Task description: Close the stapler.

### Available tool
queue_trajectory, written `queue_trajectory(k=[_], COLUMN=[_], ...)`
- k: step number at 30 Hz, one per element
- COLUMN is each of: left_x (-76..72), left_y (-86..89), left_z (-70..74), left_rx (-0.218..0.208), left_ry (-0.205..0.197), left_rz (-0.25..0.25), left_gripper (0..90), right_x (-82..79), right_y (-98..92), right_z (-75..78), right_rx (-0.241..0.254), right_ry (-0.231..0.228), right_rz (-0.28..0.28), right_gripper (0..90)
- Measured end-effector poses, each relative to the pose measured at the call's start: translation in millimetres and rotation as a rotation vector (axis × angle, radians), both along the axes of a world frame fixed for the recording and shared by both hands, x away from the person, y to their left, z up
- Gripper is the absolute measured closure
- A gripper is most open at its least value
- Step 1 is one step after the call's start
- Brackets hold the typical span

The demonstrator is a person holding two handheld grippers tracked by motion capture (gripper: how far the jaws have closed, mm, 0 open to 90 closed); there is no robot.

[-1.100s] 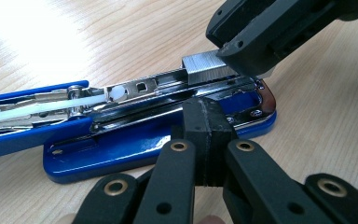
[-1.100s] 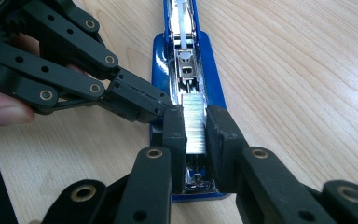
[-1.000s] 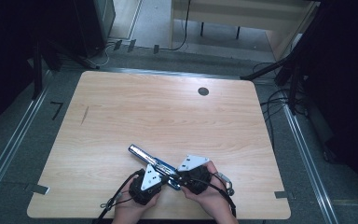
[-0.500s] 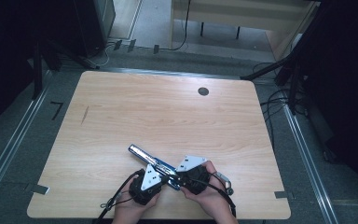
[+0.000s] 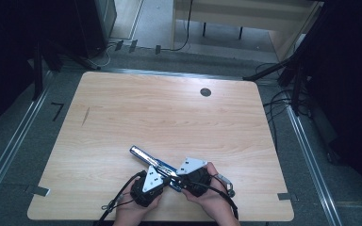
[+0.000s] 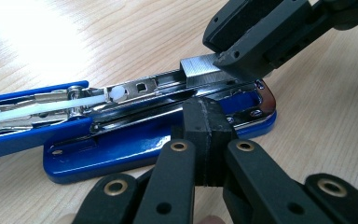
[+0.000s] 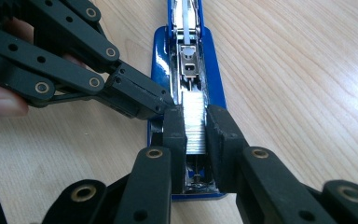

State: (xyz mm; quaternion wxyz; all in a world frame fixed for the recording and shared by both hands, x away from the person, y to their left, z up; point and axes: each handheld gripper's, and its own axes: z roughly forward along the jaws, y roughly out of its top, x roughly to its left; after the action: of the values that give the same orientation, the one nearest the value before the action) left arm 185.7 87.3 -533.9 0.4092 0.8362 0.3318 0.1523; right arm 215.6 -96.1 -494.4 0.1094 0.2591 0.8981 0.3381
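Observation:
A blue stapler lies swung open on the table, its metal magazine facing up with a white pusher in it. My right gripper is shut on a strip of staples, held over the front end of the magazine. The strip sits right at the rail. My left gripper is shut with nothing in it, its tip against the side of the stapler's base. In the right gripper view the left gripper comes in from the left, beside my right gripper's left finger. Both hands sit at the near edge.
The wooden table has a round dark cable hole at the far right and a small dark mark at the left. Cables trail from both grippers over the near edge. Dark stands and cables ring the table on the floor.

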Motion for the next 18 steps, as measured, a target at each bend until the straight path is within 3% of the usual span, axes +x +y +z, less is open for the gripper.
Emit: queue_trajectory(k=[12,18], left_x=[0.1,0.2], left_y=[0.1,0.1], left_z=[0.1,0.0], left_rx=[0.001,-0.002], left_ry=[0.000,0.000], left_rz=[-0.001,-0.001], left_gripper=[90.0,90.0], right_x=[1.5,5.1], right_y=[-1.3,-8.4], right_z=[1.2,8.2], right_rx=[0.009,0.018], right_ry=[-0.015,-0.001], right_rz=[0.019,-0.004], right_gripper=[79.7,79.7])
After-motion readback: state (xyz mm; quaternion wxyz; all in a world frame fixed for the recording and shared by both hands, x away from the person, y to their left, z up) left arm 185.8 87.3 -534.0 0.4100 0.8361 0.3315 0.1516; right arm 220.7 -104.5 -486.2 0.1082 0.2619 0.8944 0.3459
